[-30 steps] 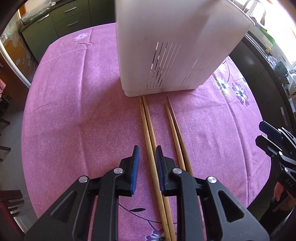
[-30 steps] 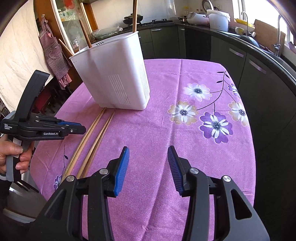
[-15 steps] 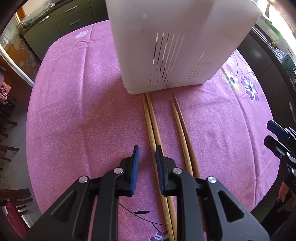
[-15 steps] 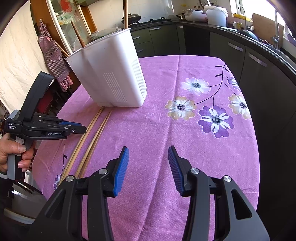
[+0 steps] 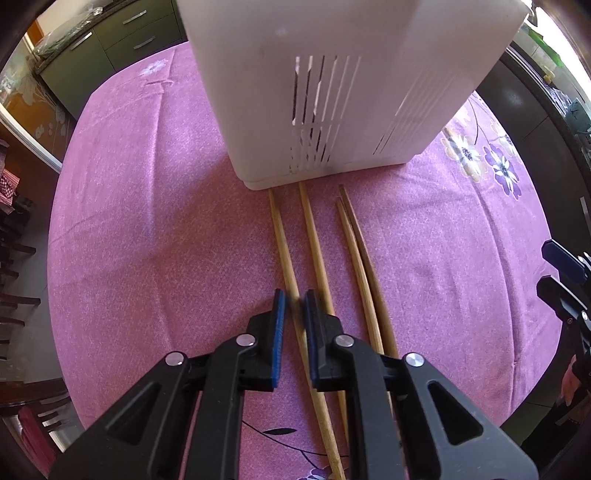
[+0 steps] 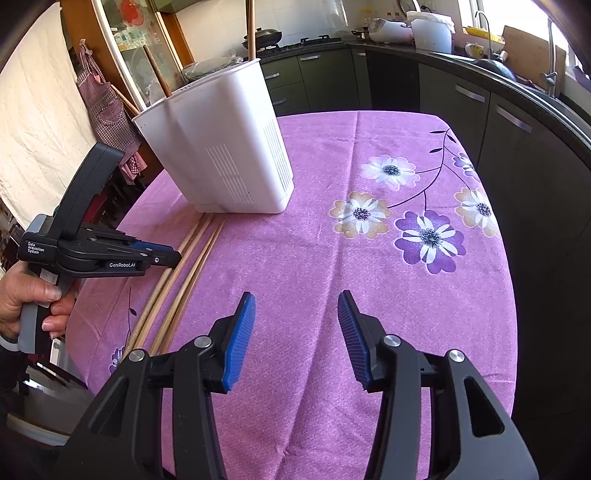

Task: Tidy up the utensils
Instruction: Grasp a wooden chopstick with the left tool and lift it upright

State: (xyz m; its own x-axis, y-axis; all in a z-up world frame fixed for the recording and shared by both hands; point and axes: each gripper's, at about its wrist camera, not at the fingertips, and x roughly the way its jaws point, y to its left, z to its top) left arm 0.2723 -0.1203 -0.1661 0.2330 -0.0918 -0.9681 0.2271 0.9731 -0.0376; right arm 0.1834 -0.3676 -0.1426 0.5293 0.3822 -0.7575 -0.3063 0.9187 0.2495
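Note:
Several long wooden chopsticks (image 5: 317,243) lie on the purple tablecloth, tips pointing at a white slotted utensil holder (image 5: 332,92). My left gripper (image 5: 294,306) hovers low with its narrow gap straddling the leftmost chopstick (image 5: 282,236), jaws close but not clamped. In the right wrist view the left gripper (image 6: 173,258) sits over the chopsticks (image 6: 184,266); the holder (image 6: 221,155) has chopsticks (image 6: 251,29) standing in it. My right gripper (image 6: 295,328) is open and empty above the cloth.
The round table (image 6: 424,295) has a flowered purple cloth and drops off on all sides. Dark kitchen cabinets (image 6: 498,122) run behind and to the right. A glass cupboard and hanging apron (image 6: 107,107) stand at the left.
The left gripper moved forward and left toward the holder, and its jaws narrowed around the leftmost chopstick, which has spread apart from its neighbour. The right gripper stayed open and nearly still.

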